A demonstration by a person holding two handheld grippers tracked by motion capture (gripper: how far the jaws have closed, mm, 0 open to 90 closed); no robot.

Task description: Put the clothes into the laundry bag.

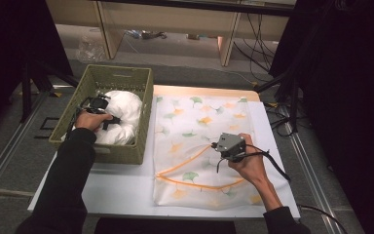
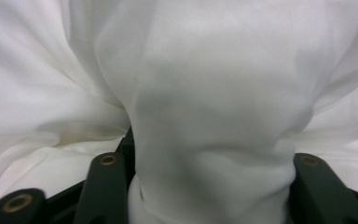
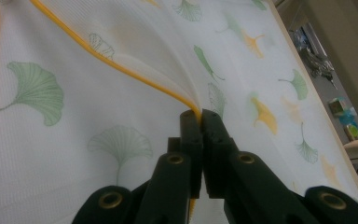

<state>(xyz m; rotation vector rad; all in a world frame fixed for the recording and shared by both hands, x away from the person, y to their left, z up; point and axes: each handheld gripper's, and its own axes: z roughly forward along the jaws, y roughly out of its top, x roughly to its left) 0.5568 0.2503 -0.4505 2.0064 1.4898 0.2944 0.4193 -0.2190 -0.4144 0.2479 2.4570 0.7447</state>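
Observation:
An olive woven basket (image 1: 121,72) at the table's left holds a heap of white cloth (image 1: 126,109). My left gripper (image 1: 102,111) reaches down into it. In the left gripper view a thick fold of the cloth (image 2: 214,70) bunches up between the two jaws of the left gripper (image 2: 209,177), which squeeze it from both sides. A white mesh bag (image 1: 199,122) printed with ginkgo leaves lies flat on the table. My right gripper (image 1: 220,146) is shut on its orange-trimmed opening edge (image 3: 121,65), lifting that edge slightly; the right gripper's tips (image 3: 201,116) pinch the trim.
The white table top (image 1: 121,187) runs under basket and bag. Cables (image 1: 277,112) trail over the floor at the right. A wooden shelf frame (image 1: 224,44) and a clear plastic bag (image 1: 90,48) stand beyond the table's far edge.

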